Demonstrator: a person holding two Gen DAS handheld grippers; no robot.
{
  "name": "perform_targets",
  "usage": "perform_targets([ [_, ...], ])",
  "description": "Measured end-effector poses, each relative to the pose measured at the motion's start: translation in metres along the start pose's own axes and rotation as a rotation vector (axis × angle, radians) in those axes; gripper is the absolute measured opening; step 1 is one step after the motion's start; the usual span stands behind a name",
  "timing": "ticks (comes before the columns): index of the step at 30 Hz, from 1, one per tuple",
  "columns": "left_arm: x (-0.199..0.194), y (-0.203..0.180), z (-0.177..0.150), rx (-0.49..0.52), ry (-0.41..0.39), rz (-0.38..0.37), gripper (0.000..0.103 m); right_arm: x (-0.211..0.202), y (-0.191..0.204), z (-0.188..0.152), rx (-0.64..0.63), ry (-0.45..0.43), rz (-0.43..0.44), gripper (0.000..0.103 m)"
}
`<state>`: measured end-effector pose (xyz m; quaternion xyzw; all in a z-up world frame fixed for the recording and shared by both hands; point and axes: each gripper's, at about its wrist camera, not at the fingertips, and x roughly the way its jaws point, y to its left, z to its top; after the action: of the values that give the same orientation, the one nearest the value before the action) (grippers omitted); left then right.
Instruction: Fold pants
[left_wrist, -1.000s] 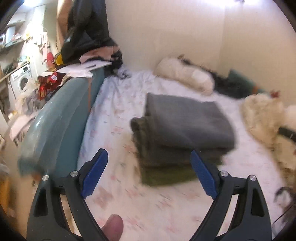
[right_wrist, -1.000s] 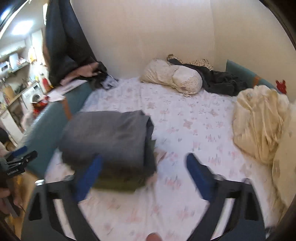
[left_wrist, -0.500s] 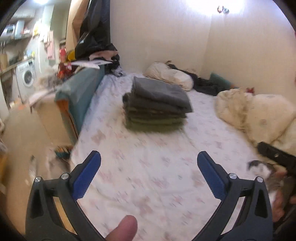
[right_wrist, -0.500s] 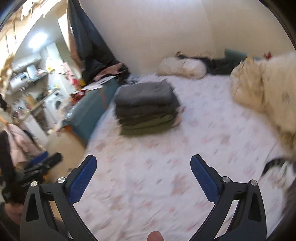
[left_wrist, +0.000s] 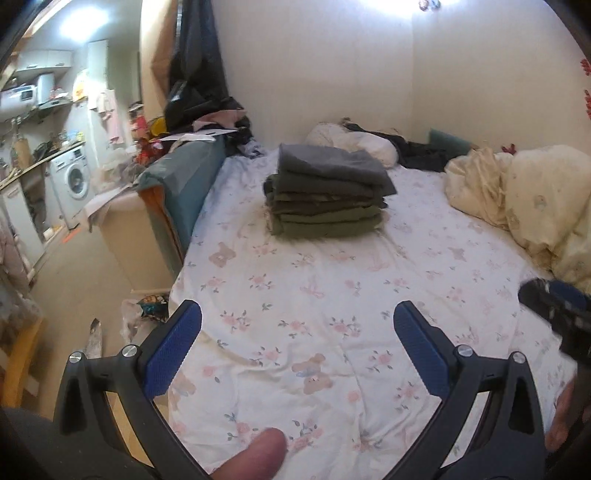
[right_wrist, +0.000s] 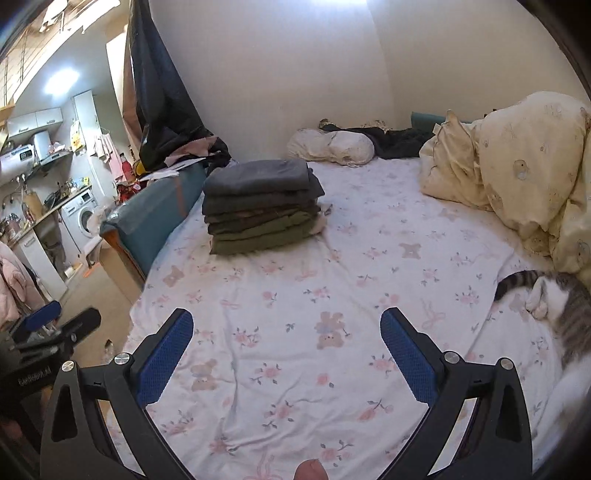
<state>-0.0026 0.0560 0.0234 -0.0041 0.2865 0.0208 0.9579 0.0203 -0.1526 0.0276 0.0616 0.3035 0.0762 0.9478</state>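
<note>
A stack of folded pants (left_wrist: 327, 195), grey on top and olive green below, sits on the floral bed sheet (left_wrist: 332, 295) toward the far left side of the bed. It also shows in the right wrist view (right_wrist: 260, 205). My left gripper (left_wrist: 297, 343) is open and empty, low over the near part of the bed, well short of the stack. My right gripper (right_wrist: 286, 343) is open and empty, also over the near sheet. The right gripper shows at the right edge of the left wrist view (left_wrist: 557, 310); the left gripper shows at the left of the right wrist view (right_wrist: 48, 328).
A cat (right_wrist: 550, 299) lies at the bed's right edge. A cream duvet (right_wrist: 517, 177) is heaped at the right. Pillows and dark clothes (left_wrist: 369, 144) lie by the far wall. A teal padded bed end (left_wrist: 184, 184) bounds the left side, with floor beyond.
Both grippers have pulled back from the stack toward the near end of the bed. The stack now looks smaller and farther away. Both stay open and empty.
</note>
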Motion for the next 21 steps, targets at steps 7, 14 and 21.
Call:
perform_targets([
  [7, 0.02, -0.007, -0.005, 0.001, 0.053, -0.012, 0.102, 0.02, 0.005, -0.008, -0.044, 0.019, -0.038, 0.103],
  [14, 0.021, 0.001, -0.005, -0.035, 0.052, -0.008, 0.102, 0.026, 0.011, -0.01, -0.067, 0.024, -0.024, 0.103],
  [21, 0.02, 0.001, -0.008, -0.024, 0.048, -0.013, 0.102, 0.025, 0.015, -0.011, -0.08, 0.027, -0.014, 0.103],
])
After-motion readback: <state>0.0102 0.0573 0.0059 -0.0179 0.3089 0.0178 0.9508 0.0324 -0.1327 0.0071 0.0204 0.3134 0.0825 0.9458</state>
